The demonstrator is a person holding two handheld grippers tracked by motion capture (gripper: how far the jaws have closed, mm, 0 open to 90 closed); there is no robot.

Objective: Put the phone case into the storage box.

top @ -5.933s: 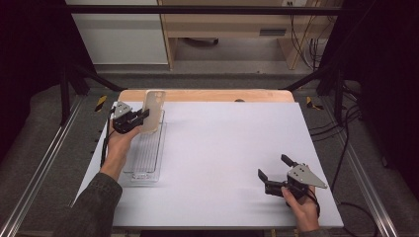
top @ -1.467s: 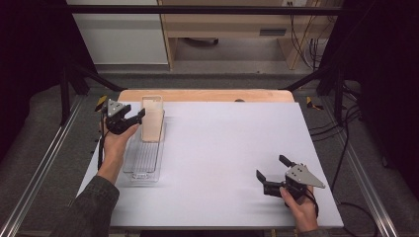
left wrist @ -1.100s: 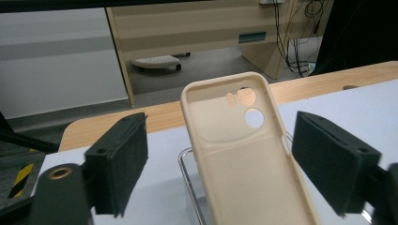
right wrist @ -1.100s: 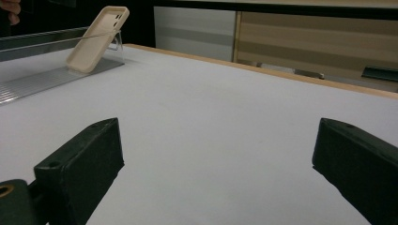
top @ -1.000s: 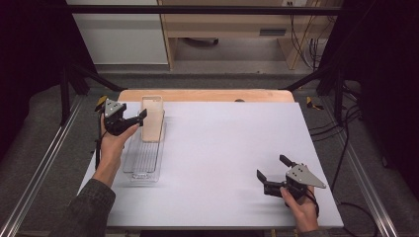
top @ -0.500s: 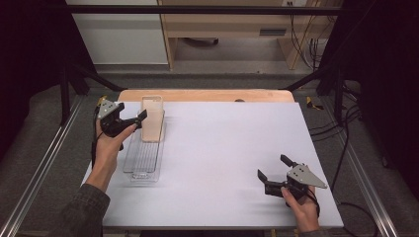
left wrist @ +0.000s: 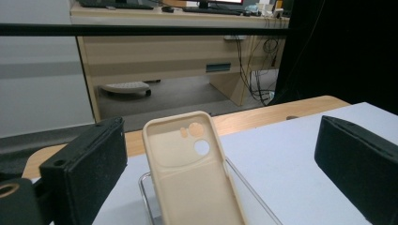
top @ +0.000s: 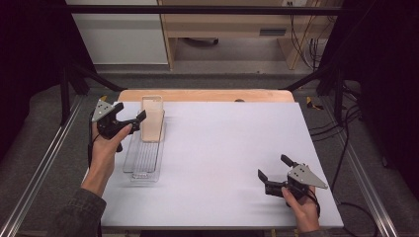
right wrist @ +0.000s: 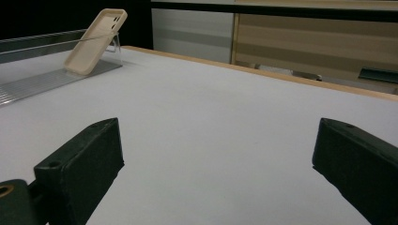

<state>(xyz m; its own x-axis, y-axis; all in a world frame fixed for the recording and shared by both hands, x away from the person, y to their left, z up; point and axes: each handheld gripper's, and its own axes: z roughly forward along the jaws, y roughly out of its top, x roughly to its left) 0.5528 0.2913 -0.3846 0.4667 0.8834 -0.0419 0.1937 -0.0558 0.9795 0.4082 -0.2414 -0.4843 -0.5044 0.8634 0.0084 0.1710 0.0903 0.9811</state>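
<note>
Left gripper (top: 132, 118) open beside beige phone case (top: 152, 125); right gripper (top: 274, 168) open and empty.
High view, left to right: left gripper sits upper left of the frame over the tabletop (top: 222, 148) edge, its jaws have just been opening and stand wide, nothing between the pads. Case stands just right of it, leaning tilted against the far end of the clear ribbed rack (top: 144, 160), camera cutouts at top. In the left gripper view the case (left wrist: 195, 173) rises centre frame between the spread jaws, apart from both. Right gripper is lower right of the high view, jaws wide apart, holding nothing, well apart from the case; its view has the case (right wrist: 96, 41) at upper left.
</note>
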